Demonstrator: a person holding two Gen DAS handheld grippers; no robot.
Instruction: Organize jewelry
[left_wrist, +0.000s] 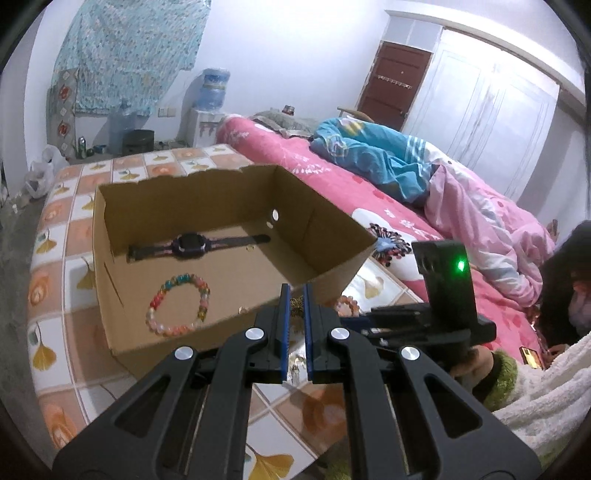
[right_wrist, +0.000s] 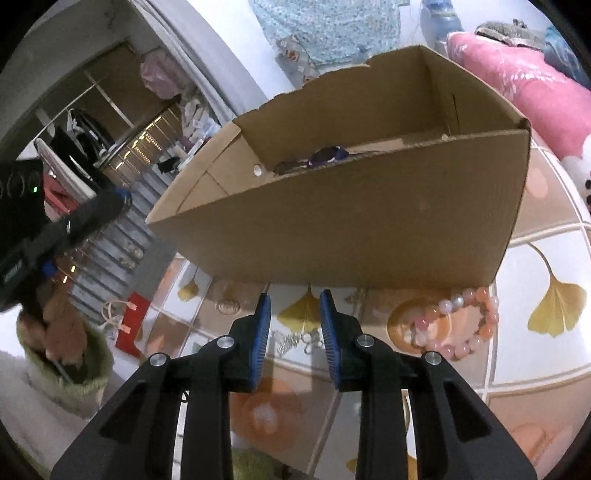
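Observation:
My left gripper (left_wrist: 295, 288) is shut on a small bronze butterfly-shaped ornament (left_wrist: 295, 305), with a thin chain hanging below it, just over the near wall of an open cardboard box (left_wrist: 110, 258). A dark watch (left_wrist: 192, 244) and a multicoloured bead bracelet (left_wrist: 179, 304) lie inside the box. My right gripper (right_wrist: 294, 295) stands open low over the bedspread, in front of the box's outer wall (right_wrist: 369, 229). A small silver trinket (right_wrist: 299, 339) lies on the cloth between its fingers, untouched. A pink bead bracelet (right_wrist: 458, 325) lies to the right of it.
The box sits on a tiled ginkgo-pattern bedspread (left_wrist: 59, 266). Pink bedding and a blue-and-pink quilt (left_wrist: 424, 177) lie to the right. A person in a fluffy white sleeve (left_wrist: 546, 398) is at the lower right. A clothes rack and stairs (right_wrist: 110, 140) are beyond the bed.

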